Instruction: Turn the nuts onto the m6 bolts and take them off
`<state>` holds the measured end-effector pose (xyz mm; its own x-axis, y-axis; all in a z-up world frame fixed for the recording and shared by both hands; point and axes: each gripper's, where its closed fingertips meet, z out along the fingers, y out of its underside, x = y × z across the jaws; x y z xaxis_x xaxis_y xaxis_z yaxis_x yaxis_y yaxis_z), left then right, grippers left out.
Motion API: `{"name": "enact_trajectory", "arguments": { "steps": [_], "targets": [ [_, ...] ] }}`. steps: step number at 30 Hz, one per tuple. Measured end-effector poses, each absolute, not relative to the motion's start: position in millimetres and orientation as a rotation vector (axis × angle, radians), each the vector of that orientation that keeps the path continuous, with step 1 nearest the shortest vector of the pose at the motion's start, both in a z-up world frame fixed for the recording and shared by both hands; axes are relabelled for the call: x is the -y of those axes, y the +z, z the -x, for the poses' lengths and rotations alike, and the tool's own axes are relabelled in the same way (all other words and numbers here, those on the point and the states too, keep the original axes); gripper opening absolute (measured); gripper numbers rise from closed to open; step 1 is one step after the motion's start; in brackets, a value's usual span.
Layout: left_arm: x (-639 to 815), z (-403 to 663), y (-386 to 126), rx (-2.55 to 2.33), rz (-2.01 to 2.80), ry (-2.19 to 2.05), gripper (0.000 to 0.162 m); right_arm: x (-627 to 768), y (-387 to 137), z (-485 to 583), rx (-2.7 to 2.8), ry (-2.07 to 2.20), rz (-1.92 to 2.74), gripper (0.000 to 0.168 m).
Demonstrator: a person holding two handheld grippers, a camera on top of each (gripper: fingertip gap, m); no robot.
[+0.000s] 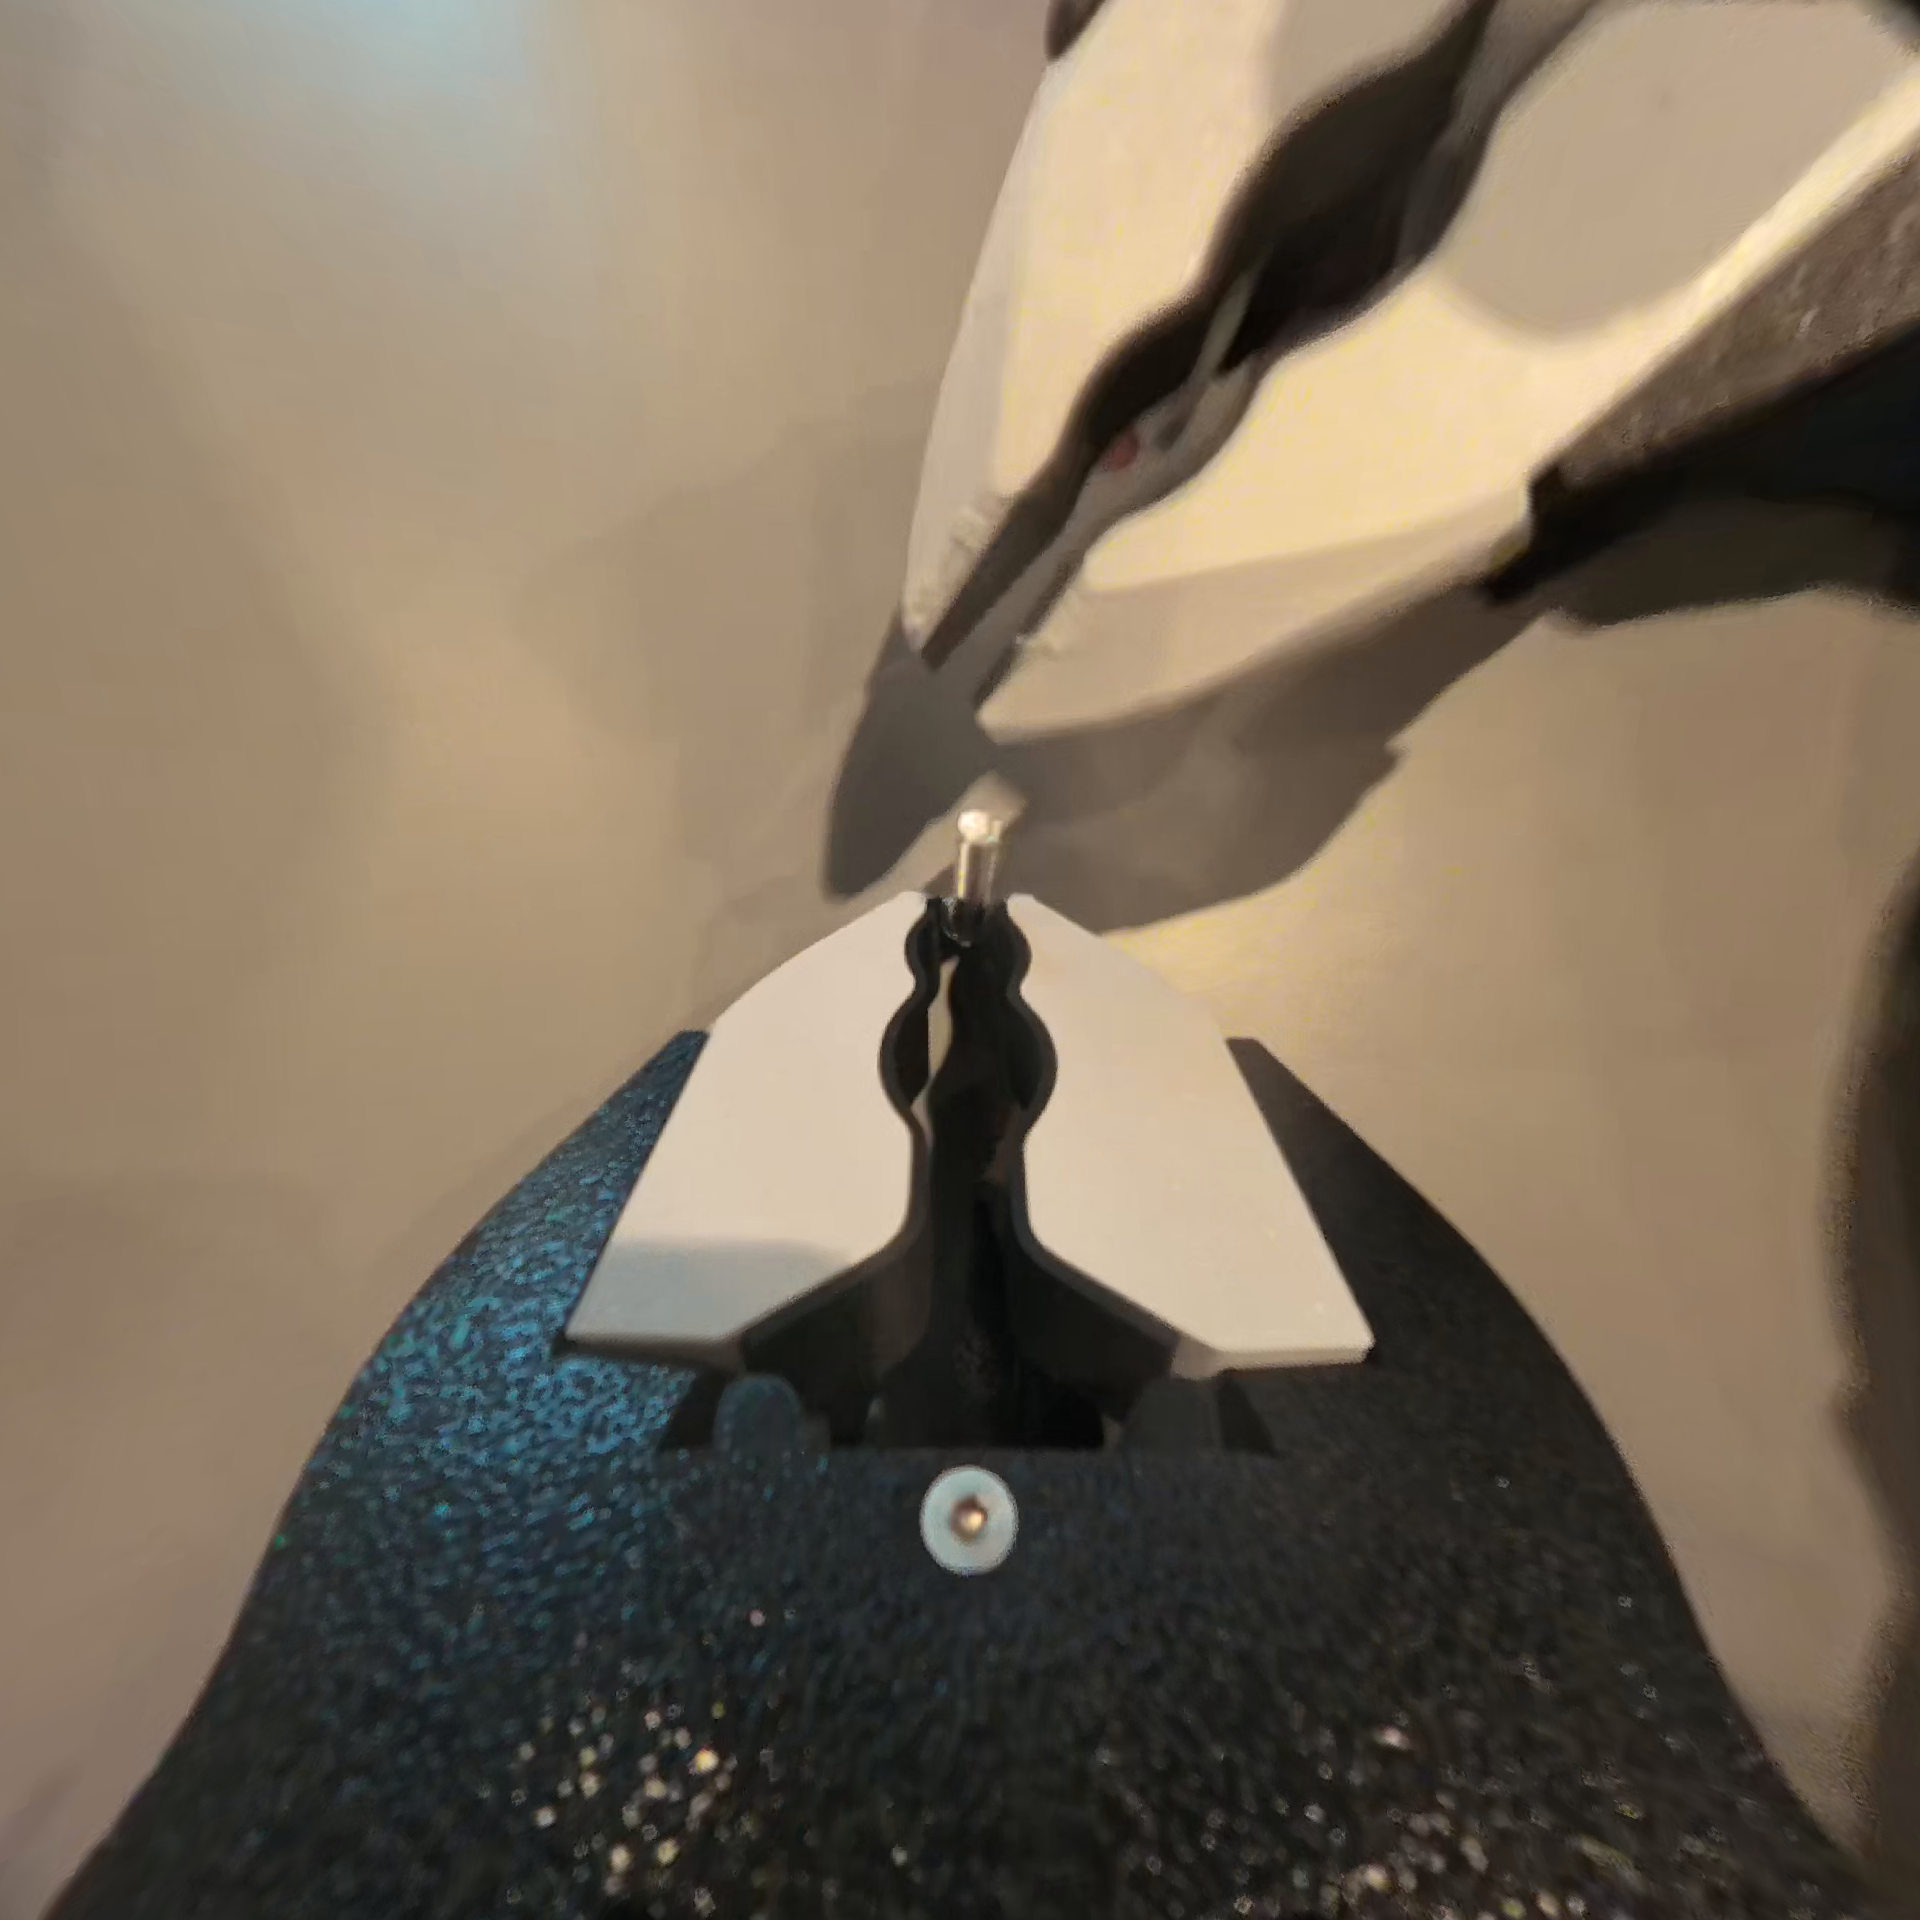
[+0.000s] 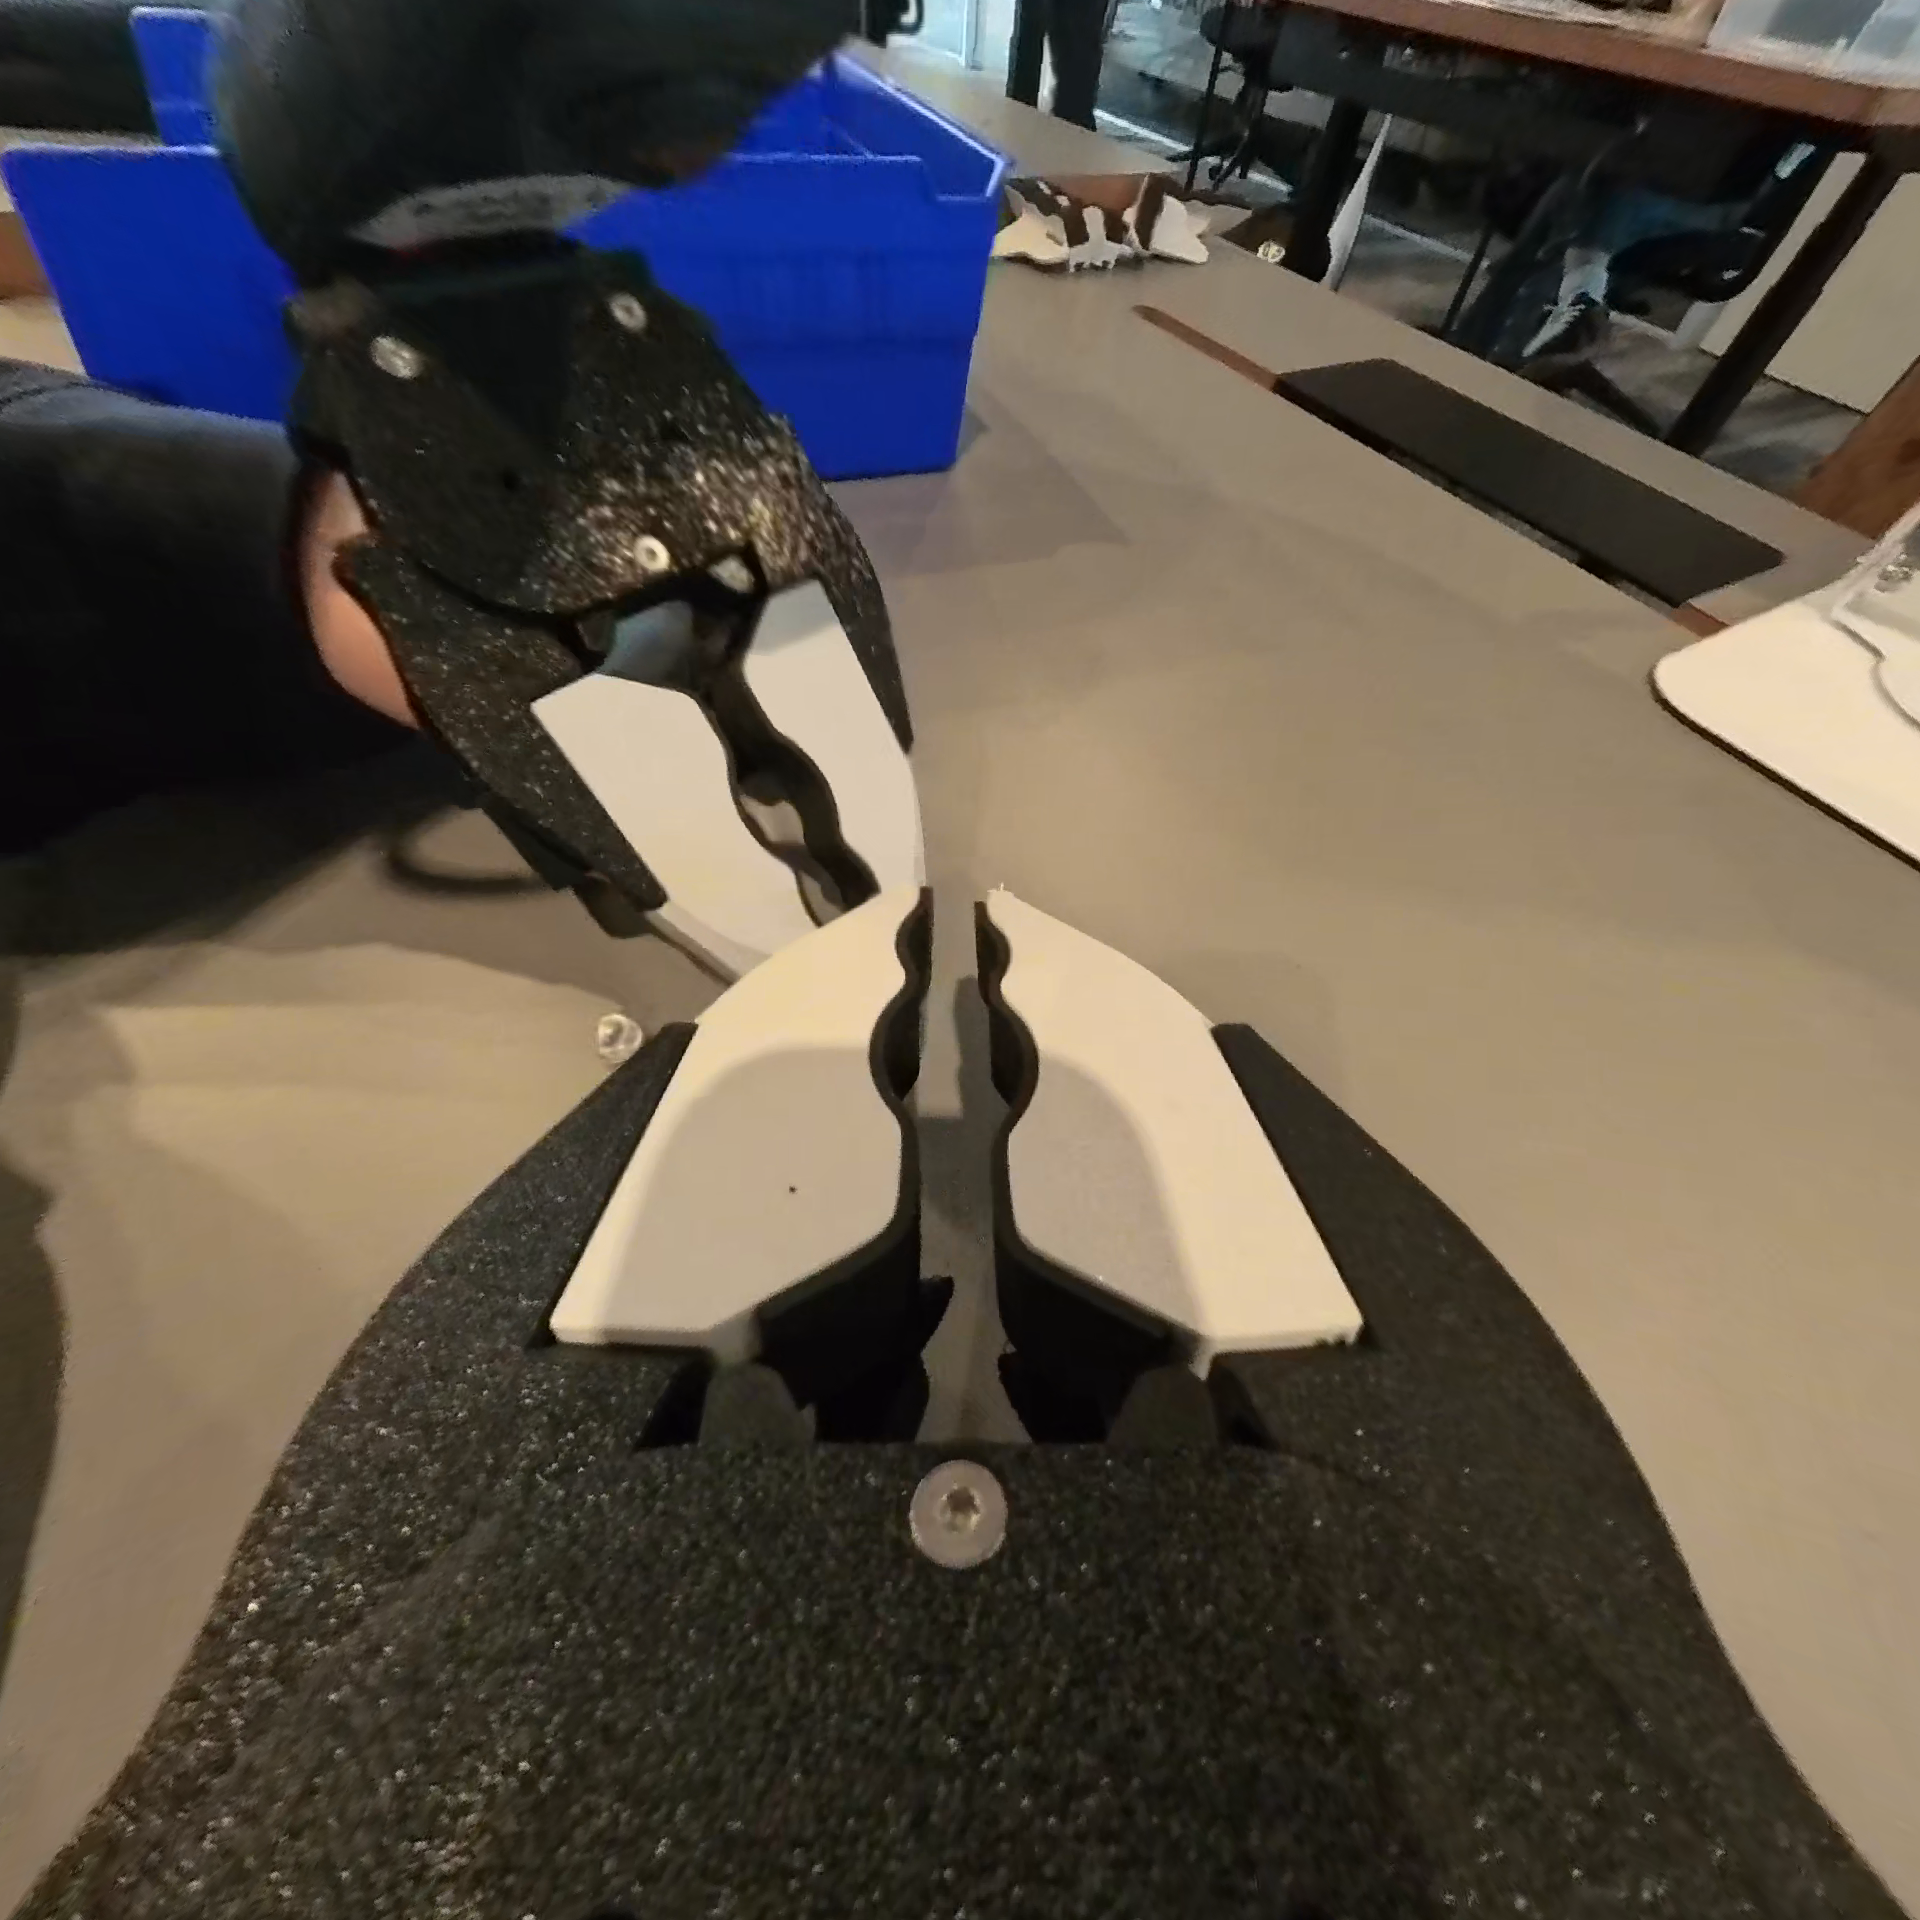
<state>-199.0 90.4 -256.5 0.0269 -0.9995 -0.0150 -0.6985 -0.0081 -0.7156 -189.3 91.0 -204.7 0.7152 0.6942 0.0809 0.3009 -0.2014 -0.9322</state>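
In the left wrist view my left gripper (image 1: 971, 902) is shut on a small silver bolt (image 1: 978, 860), whose shank sticks out past the fingertips above the grey table (image 1: 416, 623). My right gripper (image 1: 951, 649) comes in blurred from the upper right, its tips just above the bolt's end and apart from it. In the right wrist view my right gripper (image 2: 956, 902) is open by a narrow gap with nothing between the fingers. The left gripper (image 2: 883, 883) points down at its tips from the upper left. The bolt is hidden there. No nut shows on the bolt.
A small clear-silver piece (image 2: 615, 1036) lies on the table (image 2: 1247, 831) left of my right gripper. A blue bin (image 2: 831, 312) stands behind, with a black mat (image 2: 1538, 488) and a white board (image 2: 1787, 717) on the right. A dark sleeve (image 2: 125, 623) and a cable (image 2: 447, 868) are at the left.
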Motion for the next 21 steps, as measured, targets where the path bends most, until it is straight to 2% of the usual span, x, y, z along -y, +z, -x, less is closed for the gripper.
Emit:
{"name": "enact_trajectory", "arguments": {
  "steps": [5, 9, 12, 21],
  "targets": [
    [-117.5, 203.8, -237.6, -1.518, 1.768, -0.678, 0.009, -78.4, -218.7, 196.8, 0.908, 0.522, 1.846, 0.003],
    [-128.3, 209.0, -233.7, -1.446, 1.78, -0.671, 0.009, -43.0, -232.7, 225.7, 1.149, 0.715, 1.88, 0.015],
    [-126.8, 208.7, -236.3, -1.458, 1.788, -0.679, 0.009, -34.5, -246.1, 235.7, 1.284, 0.632, 1.887, 0.02],
    [-110.8, 203.7, -245.1, -1.561, 1.786, -0.73, 0.009, -32.4, -257.6, 241.1, 1.394, 0.542, 1.926, 0.01]
  ]
}}
